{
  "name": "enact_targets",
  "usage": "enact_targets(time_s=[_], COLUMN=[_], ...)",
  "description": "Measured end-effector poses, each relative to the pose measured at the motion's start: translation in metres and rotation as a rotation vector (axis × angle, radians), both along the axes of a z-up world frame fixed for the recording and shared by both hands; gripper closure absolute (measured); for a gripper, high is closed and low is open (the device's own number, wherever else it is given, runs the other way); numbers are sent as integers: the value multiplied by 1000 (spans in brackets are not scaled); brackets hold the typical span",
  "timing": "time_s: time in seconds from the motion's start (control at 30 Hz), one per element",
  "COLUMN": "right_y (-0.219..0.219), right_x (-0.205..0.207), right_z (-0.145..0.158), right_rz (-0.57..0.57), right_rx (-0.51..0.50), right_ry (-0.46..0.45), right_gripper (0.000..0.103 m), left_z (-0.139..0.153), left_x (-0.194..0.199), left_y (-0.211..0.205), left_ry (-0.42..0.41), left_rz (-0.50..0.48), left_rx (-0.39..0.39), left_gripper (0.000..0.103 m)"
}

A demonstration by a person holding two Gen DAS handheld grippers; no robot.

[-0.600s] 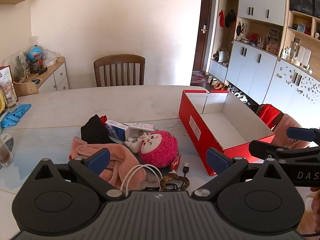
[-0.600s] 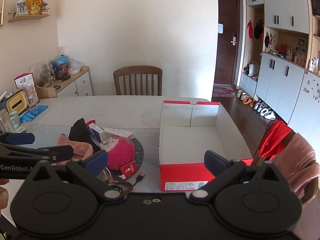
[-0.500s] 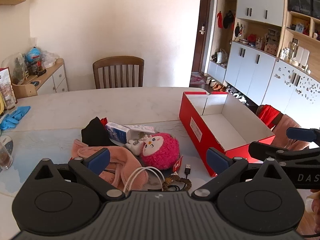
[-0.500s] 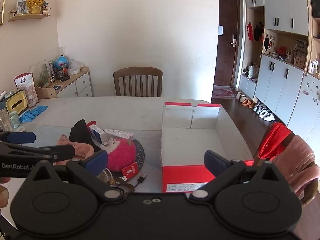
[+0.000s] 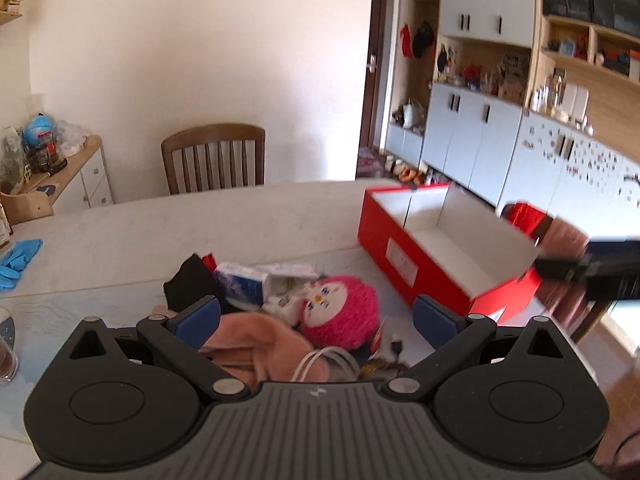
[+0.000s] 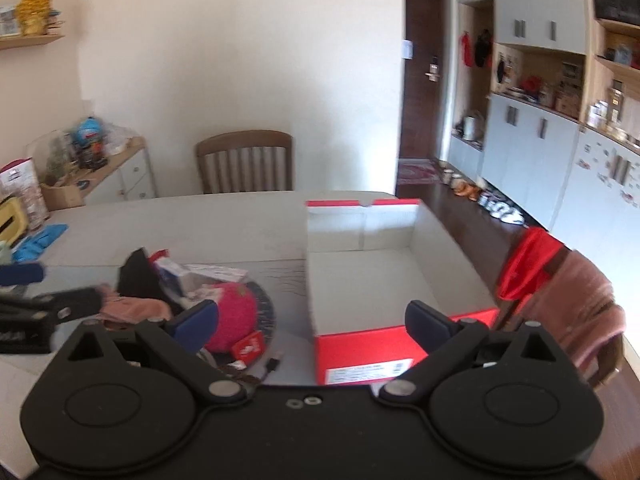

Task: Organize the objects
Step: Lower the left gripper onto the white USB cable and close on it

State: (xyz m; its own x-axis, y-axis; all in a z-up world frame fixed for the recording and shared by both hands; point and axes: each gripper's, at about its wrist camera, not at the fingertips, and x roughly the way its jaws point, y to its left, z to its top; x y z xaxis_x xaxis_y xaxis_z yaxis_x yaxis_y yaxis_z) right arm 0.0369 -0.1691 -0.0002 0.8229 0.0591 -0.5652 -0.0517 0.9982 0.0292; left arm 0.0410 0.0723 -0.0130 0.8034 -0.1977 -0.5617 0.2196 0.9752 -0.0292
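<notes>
A pile of loose things lies on the white table: a pink plush toy (image 5: 340, 314), a pink cloth (image 5: 260, 348), a black cloth (image 5: 188, 284), a blue-and-white box (image 5: 244, 284), a white cable (image 5: 324, 362) and a bead string (image 5: 380, 368). An open red shoebox (image 5: 404, 256), white inside, stands to their right and is empty. My left gripper (image 5: 316, 316) is open above the near side of the pile. My right gripper (image 6: 312, 320) is open in front of the shoebox (image 6: 360, 344); the plush toy (image 6: 236, 316) is to its left.
A wooden chair (image 5: 214, 158) stands at the table's far side. Blue gloves (image 5: 18, 262) and a glass (image 5: 6, 360) are at the left. A chair draped with red and pink cloth (image 6: 560, 280) stands right of the table. Cabinets (image 6: 540, 148) line the right wall.
Both grippers have moved forward toward the table; the pile and shoebox appear closer and lower in view. Both stay open. Nothing on the table has moved.
</notes>
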Motion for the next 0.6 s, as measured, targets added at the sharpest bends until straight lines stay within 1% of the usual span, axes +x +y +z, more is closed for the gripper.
enact_targets(time_s=[0.1, 0.2, 0.37, 0.5, 0.6], right_y=[-17, -33, -60, -84, -101], right_x=[8, 18, 39, 64, 83], right_z=[-5, -8, -12, -18, -24], right_rz=[-50, -81, -93, -89, -80], right_rx=[-14, -22, -55, -75, -90], right_ry=[13, 27, 43, 65, 88], right_gripper=[4, 4, 4, 5, 6], left_z=[-18, -32, -52, -74, -89], left_x=[4, 6, 15, 27, 34], left_y=[3, 5, 9, 2, -3], left_ry=[40, 70, 111, 154, 183], left_rz=[-10, -13, 7, 31, 56], left_rx=[39, 43, 55, 103, 124], left_gripper=[0, 0, 1, 1, 2])
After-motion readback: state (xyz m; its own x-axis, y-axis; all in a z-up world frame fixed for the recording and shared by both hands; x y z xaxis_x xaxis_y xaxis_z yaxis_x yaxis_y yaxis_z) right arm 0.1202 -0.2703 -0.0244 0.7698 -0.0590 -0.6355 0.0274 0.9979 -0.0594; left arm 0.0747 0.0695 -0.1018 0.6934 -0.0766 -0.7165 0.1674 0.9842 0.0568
